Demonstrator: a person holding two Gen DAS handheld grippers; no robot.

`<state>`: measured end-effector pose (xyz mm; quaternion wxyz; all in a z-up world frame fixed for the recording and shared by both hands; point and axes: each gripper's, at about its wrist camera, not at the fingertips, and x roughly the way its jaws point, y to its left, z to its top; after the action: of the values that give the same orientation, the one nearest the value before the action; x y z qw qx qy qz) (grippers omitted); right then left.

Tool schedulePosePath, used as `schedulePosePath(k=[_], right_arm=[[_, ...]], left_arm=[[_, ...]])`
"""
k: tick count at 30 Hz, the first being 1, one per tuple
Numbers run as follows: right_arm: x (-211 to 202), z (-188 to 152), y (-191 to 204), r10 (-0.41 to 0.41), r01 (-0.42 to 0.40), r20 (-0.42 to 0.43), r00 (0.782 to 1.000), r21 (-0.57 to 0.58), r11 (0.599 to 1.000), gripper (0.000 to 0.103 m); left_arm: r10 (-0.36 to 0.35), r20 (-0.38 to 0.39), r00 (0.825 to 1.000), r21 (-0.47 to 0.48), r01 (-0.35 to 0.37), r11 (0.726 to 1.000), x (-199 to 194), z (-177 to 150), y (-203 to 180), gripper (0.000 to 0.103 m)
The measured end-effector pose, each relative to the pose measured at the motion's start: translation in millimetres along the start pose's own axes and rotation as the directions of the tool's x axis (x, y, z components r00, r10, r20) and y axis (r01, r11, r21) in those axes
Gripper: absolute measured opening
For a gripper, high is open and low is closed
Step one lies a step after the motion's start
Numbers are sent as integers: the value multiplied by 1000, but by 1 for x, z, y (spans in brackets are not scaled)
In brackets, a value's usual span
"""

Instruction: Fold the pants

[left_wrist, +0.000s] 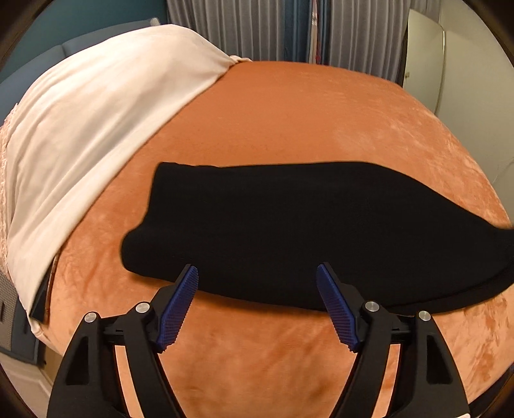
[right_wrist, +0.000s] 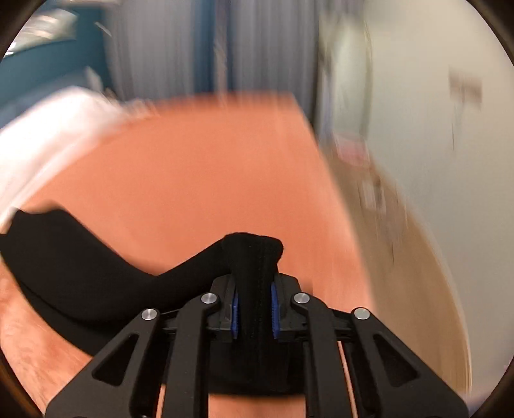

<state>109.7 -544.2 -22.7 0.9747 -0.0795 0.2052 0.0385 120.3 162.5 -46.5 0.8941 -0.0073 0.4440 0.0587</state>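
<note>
Two hand-held grippers are working over a bed covered in an orange plush spread. In the left wrist view, the left hand-held gripper is standing released, its blue ribbed pads spread wide with nothing between them, their tips hovering at the near edge of the pants. The pants are lying across the middle of the frame as a long black folded band, its rounded end pointing toward the left and its other end running off the right side of the frame. A cream sheet is draping over the upper left of the frame, touching the spread and lying apart from the pants. Grey curtains are hanging along the top, and a pale door is showing at the upper right.

In the right wrist view, heavily blurred, the right hand-held gripper is clenching a bunched end of the pants at the lower centre, the black cloth standing up between its blue pads and bulging above them. From that grip the rest of the cloth is trailing down and away to the left of the frame, lying on the orange spread. A pale wall is filling the right side.
</note>
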Motion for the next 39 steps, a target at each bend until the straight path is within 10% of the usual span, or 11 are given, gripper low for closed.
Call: schedulePosePath(k=[2, 4, 7, 13, 18, 20, 22, 27, 32, 35, 39], right_arm=[[-25, -18, 19, -83, 96, 71, 994, -194, 976, 23], [-20, -71, 10, -184, 174, -14, 983, -258, 950, 66], [-14, -138, -32, -292, 261, -239, 926, -152, 953, 61], [-50, -143, -91, -37, 126, -217, 976, 416, 901, 63], [18, -120, -89, 212, 0, -280, 936, 604, 797, 74], [49, -113, -68, 187, 40, -370, 910, 527, 849, 72], [74, -99, -46, 145, 41, -426, 893, 399, 916, 26], [-21, -18, 10, 11, -10, 43, 999, -29, 1000, 16], [-51, -126, 63, -222, 144, -60, 973, -595, 791, 58], [-62, -189, 35, -334, 137, -249, 909, -579, 804, 61], [-103, -166, -15, -202, 171, -315, 927, -123, 978, 70]], left_arm=[[3, -16, 1000, 0, -3, 1000, 4, -3, -8, 74], [7, -28, 1000, -12, -7, 1000, 11, -7, -12, 74], [12, -53, 999, -26, -14, 1000, 20, -12, -16, 74], [-12, -55, 998, -13, 12, 1000, 19, -15, -43, 74], [-79, -52, 996, 1, 79, 997, 11, -13, -73, 74], [-102, -53, 993, 1, 102, 995, 8, -15, -82, 74], [-115, -52, 992, 7, 115, 993, 4, -16, -90, 74], [-117, -50, 992, 8, 118, 993, -5, -18, -95, 74], [-128, -55, 990, -19, 127, 992, -4, -25, -87, 75], [-142, -76, 987, -34, 140, 990, 2, -31, -88, 75], [-167, -81, 983, -30, 165, 986, 1, -33, -100, 75]])
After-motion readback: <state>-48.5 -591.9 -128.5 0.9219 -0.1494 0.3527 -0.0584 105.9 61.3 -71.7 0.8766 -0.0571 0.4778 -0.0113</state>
